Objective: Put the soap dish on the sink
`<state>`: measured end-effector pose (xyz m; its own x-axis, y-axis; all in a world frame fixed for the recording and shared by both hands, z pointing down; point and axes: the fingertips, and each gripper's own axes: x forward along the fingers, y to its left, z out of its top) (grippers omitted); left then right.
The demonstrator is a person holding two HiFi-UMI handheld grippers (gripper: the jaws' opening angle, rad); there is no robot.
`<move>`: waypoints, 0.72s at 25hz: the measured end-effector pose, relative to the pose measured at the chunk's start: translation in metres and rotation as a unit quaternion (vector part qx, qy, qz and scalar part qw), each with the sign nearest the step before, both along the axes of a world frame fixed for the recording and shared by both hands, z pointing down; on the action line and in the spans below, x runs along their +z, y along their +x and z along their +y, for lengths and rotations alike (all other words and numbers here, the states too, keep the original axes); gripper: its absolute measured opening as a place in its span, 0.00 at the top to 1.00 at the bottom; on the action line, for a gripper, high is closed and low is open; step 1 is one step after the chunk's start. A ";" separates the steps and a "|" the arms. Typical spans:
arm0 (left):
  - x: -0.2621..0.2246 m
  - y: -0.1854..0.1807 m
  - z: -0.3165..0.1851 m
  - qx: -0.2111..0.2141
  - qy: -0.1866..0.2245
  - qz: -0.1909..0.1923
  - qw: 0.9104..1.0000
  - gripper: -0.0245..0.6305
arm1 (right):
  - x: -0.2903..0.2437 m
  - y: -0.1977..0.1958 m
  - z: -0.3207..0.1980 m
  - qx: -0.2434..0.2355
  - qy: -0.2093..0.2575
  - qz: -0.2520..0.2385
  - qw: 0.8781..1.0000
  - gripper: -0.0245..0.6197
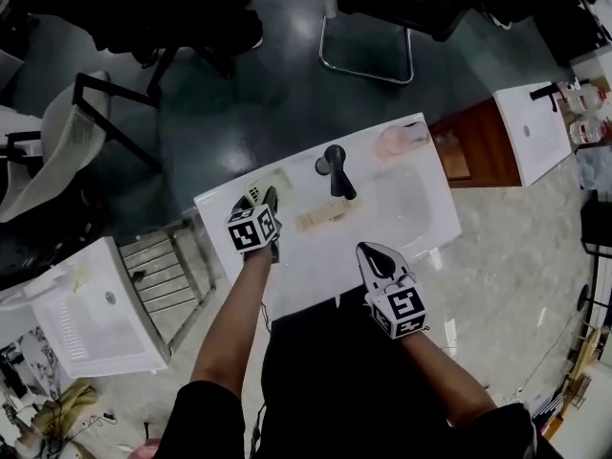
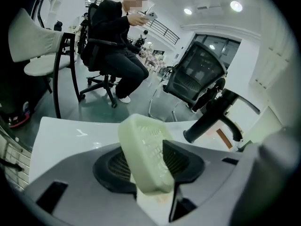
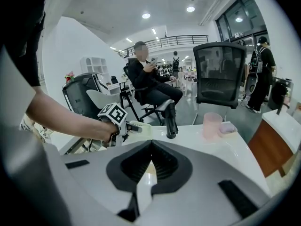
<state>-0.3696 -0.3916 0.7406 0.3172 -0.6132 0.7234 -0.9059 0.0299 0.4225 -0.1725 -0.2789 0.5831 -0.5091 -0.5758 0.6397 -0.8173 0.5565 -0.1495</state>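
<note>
- the white sink point(image 1: 316, 266) lies slantwise in front of the person, with its basin point(image 1: 406, 204) sunk into the right part of the top.
- a second white basin unit point(image 1: 86, 318) sits on the floor to the near left, a drain hole in its bowl.
- a third white unit point(image 1: 531, 127) stands to the far right with a black tap of its own and bottles just beyond it.
- the left gripper point(image 1: 266, 202) reaches over the sink's far left corner. its jaws are spread, with the soap dish between them.
- the right gripper point(image 1: 371, 254) hangs over the sink's near edge, well apart from the left one. its jaws are pressed together with nothing in them.
- a black faucet point(image 1: 337, 170) stands at the far edge of the sink, left of the basin, its handle pointing toward the near side.
- the soap dish point(image 2: 146, 154), pale cream-green with a slotted inside, leans tilted on edge between the left jaws, over that far left corner. whether its lower edge rests on the top cannot be made out.
- a translucent pink cup point(image 3: 211, 125) stands upright at the sink's far right corner; its contents cannot be seen. a small pink-lilac thing point(image 3: 228, 127) lies just right of it.
- a pale beige bar point(image 1: 320, 216) lies on the sink just near of the faucet.
</note>
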 end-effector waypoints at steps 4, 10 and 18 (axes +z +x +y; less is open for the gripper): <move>0.006 -0.008 0.001 -0.001 -0.010 -0.021 1.000 0.66 | 0.000 0.000 0.000 0.001 0.000 -0.002 1.000 0.96; 0.012 -0.019 0.003 0.001 -0.022 -0.047 0.999 0.58 | 0.000 0.002 -0.001 0.000 -0.002 0.000 1.000 0.96; 0.015 -0.040 0.000 -0.011 -0.016 -0.074 0.997 0.52 | 0.000 0.002 0.002 0.005 -0.005 -0.025 1.000 0.96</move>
<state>-0.4094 -0.3918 0.7560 0.1921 -0.5956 0.7800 -0.9570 0.0622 0.2832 -0.1703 -0.2772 0.5831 -0.5350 -0.5755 0.6185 -0.8142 0.5465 -0.1958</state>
